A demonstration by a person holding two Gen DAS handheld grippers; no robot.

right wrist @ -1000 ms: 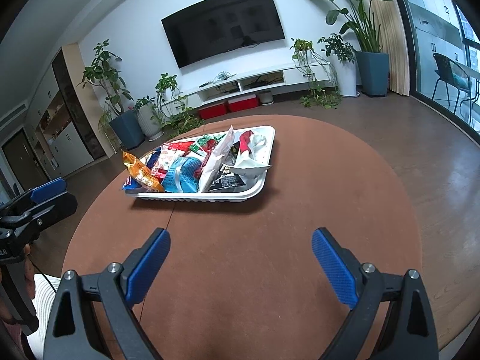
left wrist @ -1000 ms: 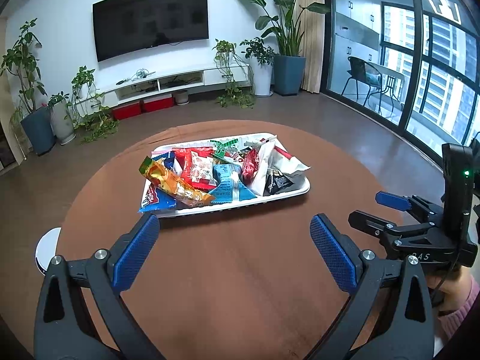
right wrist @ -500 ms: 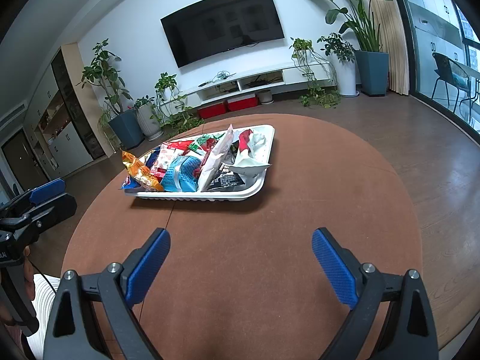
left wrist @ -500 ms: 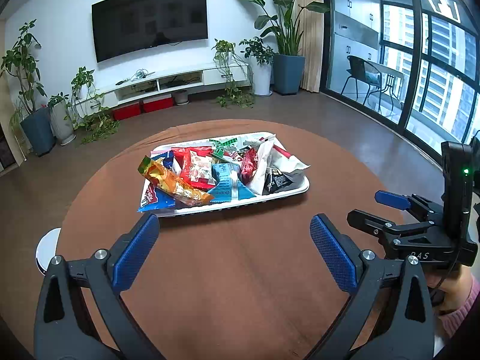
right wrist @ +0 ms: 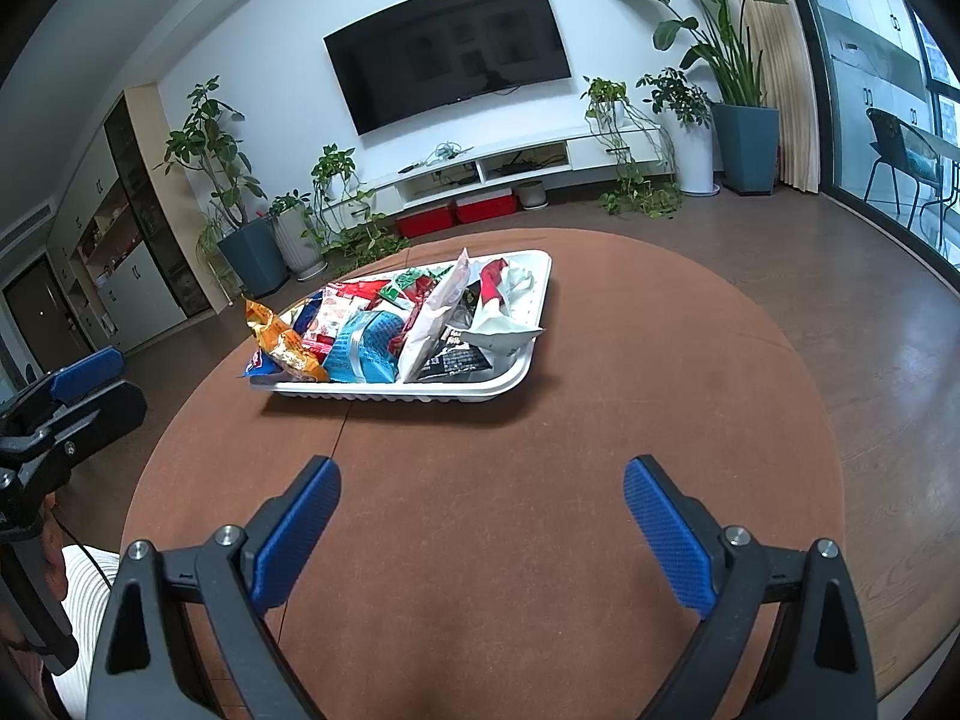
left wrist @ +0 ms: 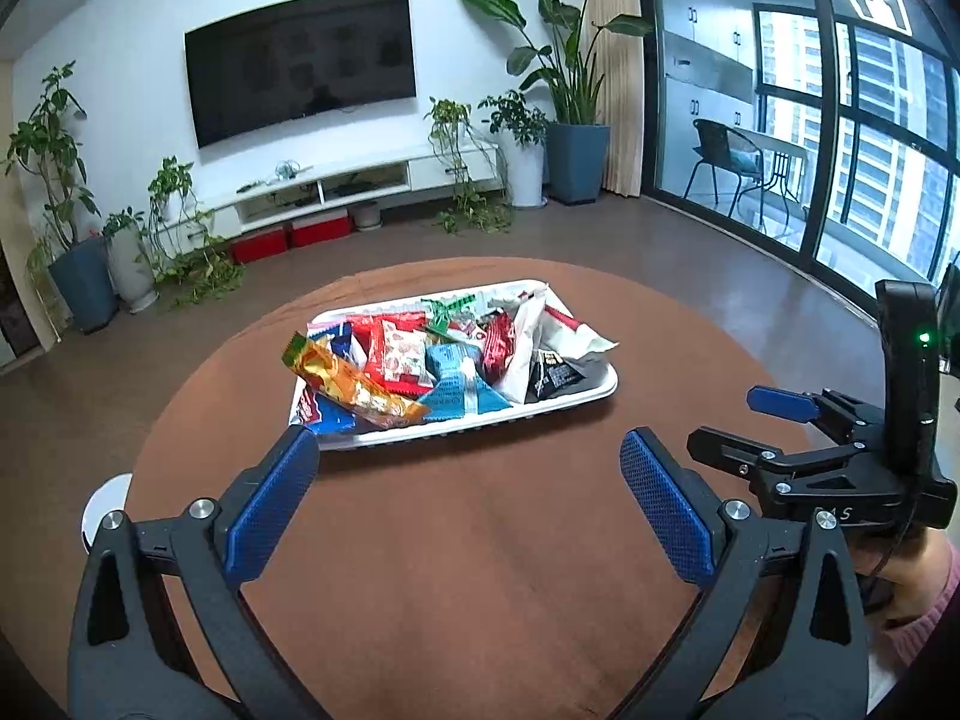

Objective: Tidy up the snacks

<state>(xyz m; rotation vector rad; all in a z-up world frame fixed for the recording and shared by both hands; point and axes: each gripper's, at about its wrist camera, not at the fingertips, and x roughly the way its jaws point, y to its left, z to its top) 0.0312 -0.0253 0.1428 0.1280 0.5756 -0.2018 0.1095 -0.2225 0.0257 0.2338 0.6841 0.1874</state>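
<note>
A white tray (left wrist: 600, 394) (right wrist: 510, 377) sits mid-table, heaped with several snack packets: an orange-yellow bag (left wrist: 345, 384) (right wrist: 279, 341) hanging over its left end, a light blue packet (left wrist: 459, 387) (right wrist: 369, 354), a red-and-white one (left wrist: 399, 354), a black one (left wrist: 555, 375) (right wrist: 456, 360) and an upright white bag (left wrist: 528, 342) (right wrist: 435, 312). My left gripper (left wrist: 468, 504) hovers open over bare table in front of the tray, holding nothing. My right gripper (right wrist: 480, 525) is open too, nearer the table's front, and shows at the right in the left wrist view (left wrist: 738, 426).
The round brown table (left wrist: 480, 570) (right wrist: 660, 372) stands on a dark floor. A white round object (left wrist: 105, 507) lies below its left edge. A TV (left wrist: 300, 60), a low white console and potted plants line the far wall; glass doors are at the right.
Both grippers have barely shifted; the view has crept slightly toward the tray. Nothing was grasped or moved.
</note>
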